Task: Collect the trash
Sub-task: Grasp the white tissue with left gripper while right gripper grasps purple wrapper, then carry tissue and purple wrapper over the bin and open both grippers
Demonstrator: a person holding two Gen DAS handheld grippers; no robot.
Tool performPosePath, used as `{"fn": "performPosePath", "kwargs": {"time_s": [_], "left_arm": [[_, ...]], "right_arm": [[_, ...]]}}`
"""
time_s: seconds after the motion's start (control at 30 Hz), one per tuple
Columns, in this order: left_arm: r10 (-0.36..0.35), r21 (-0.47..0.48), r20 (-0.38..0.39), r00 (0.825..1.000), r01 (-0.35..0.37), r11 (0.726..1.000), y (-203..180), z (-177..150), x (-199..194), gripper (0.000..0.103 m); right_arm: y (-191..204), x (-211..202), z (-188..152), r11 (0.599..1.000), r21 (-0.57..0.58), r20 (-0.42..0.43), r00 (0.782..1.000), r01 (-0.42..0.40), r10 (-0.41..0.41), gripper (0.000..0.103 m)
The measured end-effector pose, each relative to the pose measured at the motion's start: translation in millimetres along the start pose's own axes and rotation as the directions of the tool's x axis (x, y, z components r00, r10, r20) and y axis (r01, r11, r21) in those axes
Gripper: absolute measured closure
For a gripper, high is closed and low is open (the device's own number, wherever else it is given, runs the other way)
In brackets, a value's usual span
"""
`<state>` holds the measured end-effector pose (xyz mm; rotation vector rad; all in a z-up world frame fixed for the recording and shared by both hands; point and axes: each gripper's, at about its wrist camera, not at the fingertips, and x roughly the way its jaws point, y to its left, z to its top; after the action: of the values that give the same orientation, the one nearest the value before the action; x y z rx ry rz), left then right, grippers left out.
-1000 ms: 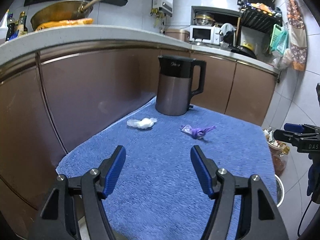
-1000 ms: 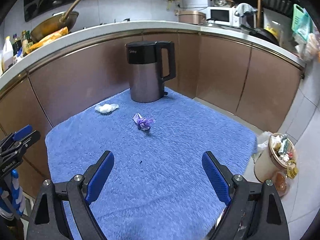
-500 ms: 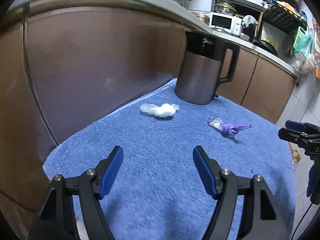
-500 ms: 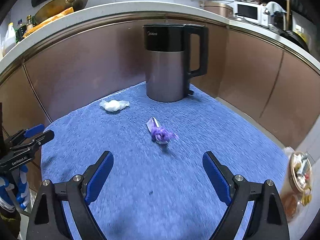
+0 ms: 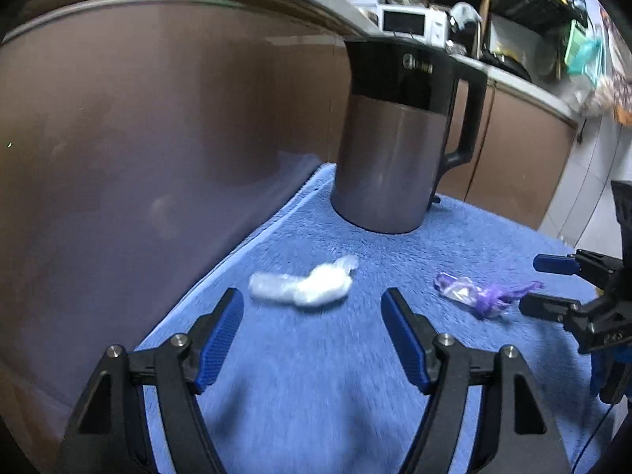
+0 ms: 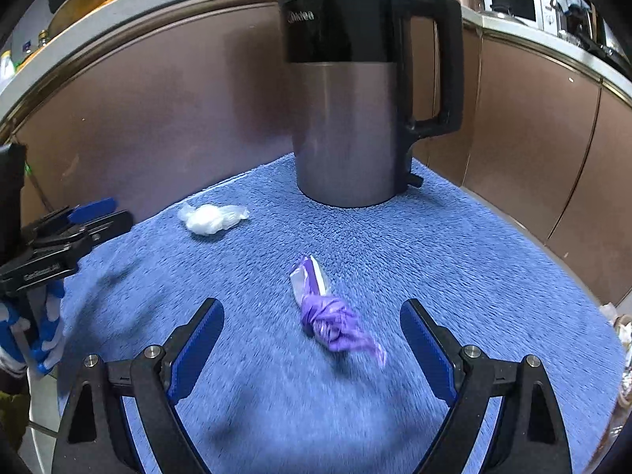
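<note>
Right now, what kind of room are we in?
A home kitchen, most likely: there is a kettle, a microwave on the counter, and brown cupboards underneath.

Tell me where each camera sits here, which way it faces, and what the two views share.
Left wrist: on the left gripper, looking forward and down at the white wad; its own open fingers show, the right gripper at the right edge.
Right wrist: on the right gripper, facing the purple wrapper; its own open fingers show, the left gripper at the left edge.
Shared: blue towel, kettle, both trash pieces.
</note>
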<state>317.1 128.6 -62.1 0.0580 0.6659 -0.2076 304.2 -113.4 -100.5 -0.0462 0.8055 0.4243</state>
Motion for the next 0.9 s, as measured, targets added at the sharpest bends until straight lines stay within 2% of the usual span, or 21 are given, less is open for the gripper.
{"fn": "performPosePath", "kwargs": {"time_s": [0.3,0.47,0.53,0.6,0.73,0.9], "left_arm": [[-0.004,0.070,-0.096,0.995,0.011,0.997,-7.4,15.7,75.9,0.032],[0.014,0.111,-0.172,0.985,0.006,0.994,-14.8,15.9,102.8,0.036],[0.026,0.133,-0.201,0.979,0.001,0.991,-19.1,11.5,109.1,0.055],[0.042,0.150,-0.220,0.975,-0.008,0.989,-21.8,6.9,111.8,0.066],[0.036,0.148,-0.212,0.976,-0.005,0.989,-25.5,1.8,103.6,0.070],[0.016,0.127,-0.187,0.982,0.008,0.992,-33.7,-10.0,74.6,0.072]], "right_arm": [[-3.7,46.3,2.6,0.999,-0.016,-0.052,0.998,-0.039,0.038,0.013],[-9.3,59.9,-0.6,0.999,0.004,-0.088,0.995,-0.051,0.051,0.036],[-10.5,60.5,-1.0,0.998,0.009,-0.095,0.994,-0.056,0.057,0.041],[-9.9,60.1,-2.2,0.999,0.003,-0.104,0.993,-0.051,0.051,0.048],[-10.7,54.7,-7.2,0.998,0.010,-0.109,0.992,-0.056,0.056,0.069],[-5.0,31.5,-16.9,0.999,-0.011,-0.093,0.995,-0.044,0.042,0.072]]}}
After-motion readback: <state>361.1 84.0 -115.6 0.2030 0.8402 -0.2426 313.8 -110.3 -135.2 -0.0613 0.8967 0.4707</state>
